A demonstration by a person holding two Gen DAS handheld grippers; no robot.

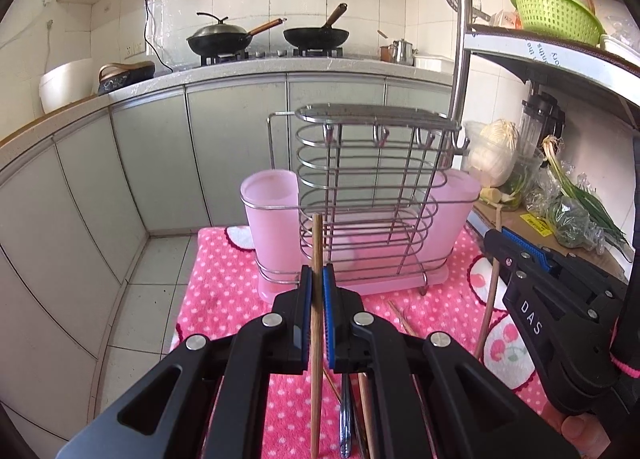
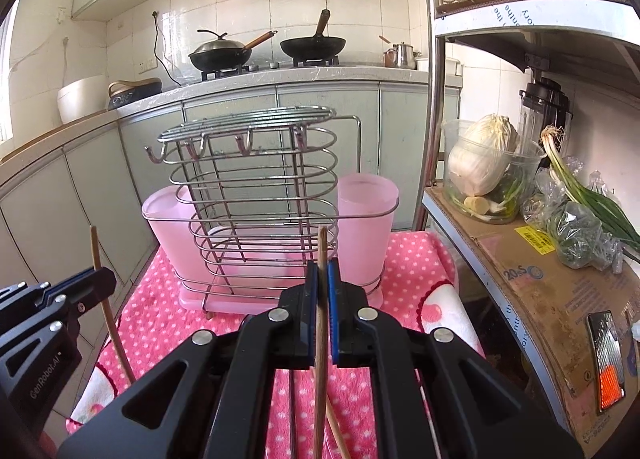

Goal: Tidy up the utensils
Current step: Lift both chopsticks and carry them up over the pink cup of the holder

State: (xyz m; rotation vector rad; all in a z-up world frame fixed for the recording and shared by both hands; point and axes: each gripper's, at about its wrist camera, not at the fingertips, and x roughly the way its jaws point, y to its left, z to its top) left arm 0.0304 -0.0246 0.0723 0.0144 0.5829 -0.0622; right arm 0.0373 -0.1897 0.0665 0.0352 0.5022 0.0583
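Note:
My left gripper (image 1: 317, 275) is shut on a wooden chopstick (image 1: 316, 243) that stands upright, just in front of the wire utensil rack (image 1: 368, 187). The rack holds a round pink cup (image 1: 269, 215) and a wider pink bin (image 1: 456, 199). My right gripper (image 2: 322, 271) is shut on another wooden chopstick (image 2: 321, 251), also upright before the rack (image 2: 260, 187). Each gripper shows in the other view: the right one (image 1: 520, 259) with its chopstick (image 1: 490, 303), the left one (image 2: 80, 283) with its chopstick (image 2: 102, 279). More utensils (image 1: 352, 415) lie on the pink dotted towel (image 1: 224, 291) beneath.
A shelf unit (image 2: 500, 243) on the right carries a cabbage (image 2: 480, 163), green onions and a cardboard sheet. A green basket (image 1: 556, 15) sits on the upper shelf. Kitchen cabinets and a counter with two woks (image 1: 272, 39) lie behind; tiled floor is to the left.

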